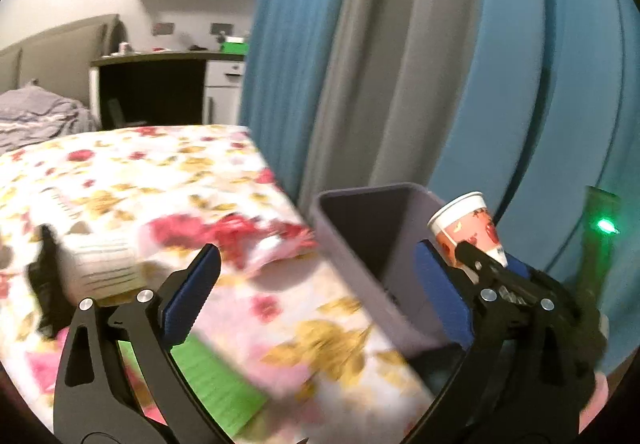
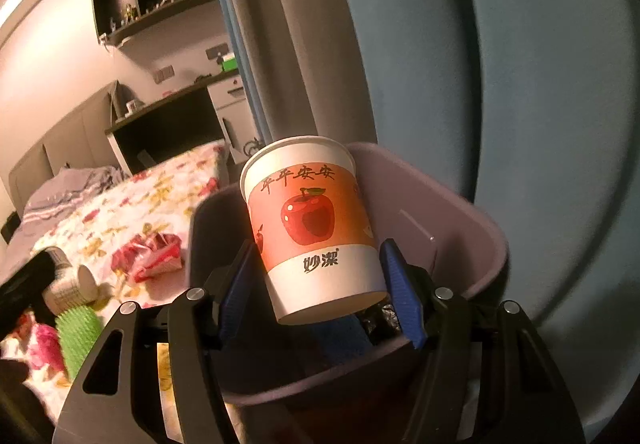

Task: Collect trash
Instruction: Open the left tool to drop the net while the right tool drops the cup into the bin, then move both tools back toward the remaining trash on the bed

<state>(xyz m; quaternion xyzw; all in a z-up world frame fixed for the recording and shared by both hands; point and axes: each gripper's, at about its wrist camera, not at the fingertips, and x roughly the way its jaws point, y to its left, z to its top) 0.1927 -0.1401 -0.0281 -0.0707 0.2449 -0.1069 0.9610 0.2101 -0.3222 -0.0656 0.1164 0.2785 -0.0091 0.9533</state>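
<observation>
My right gripper (image 2: 320, 246) is shut on an upright paper cup (image 2: 312, 228) printed with a red apple, its blue pads pressing both sides. The cup hangs over the mouth of a purple-grey bin (image 2: 460, 203) beside the bed. In the left wrist view the same cup (image 1: 466, 226) shows at the bin's (image 1: 340, 244) right rim. My left gripper (image 1: 316, 256) stands wide open with nothing gripped, over the bed's edge and the bin's near corner. On the bed lie a red wrapper (image 1: 236, 232), a striped paper cup on its side (image 1: 104, 264) and a green piece (image 1: 216, 376).
The bed's flowered cover (image 1: 120, 171) fills the left. Blue and grey curtains (image 1: 400, 63) hang right behind the bin. A dark desk (image 1: 160, 83) and wall shelves stand at the back. A pink item (image 2: 46, 344) lies by a green spiky thing (image 2: 78, 332).
</observation>
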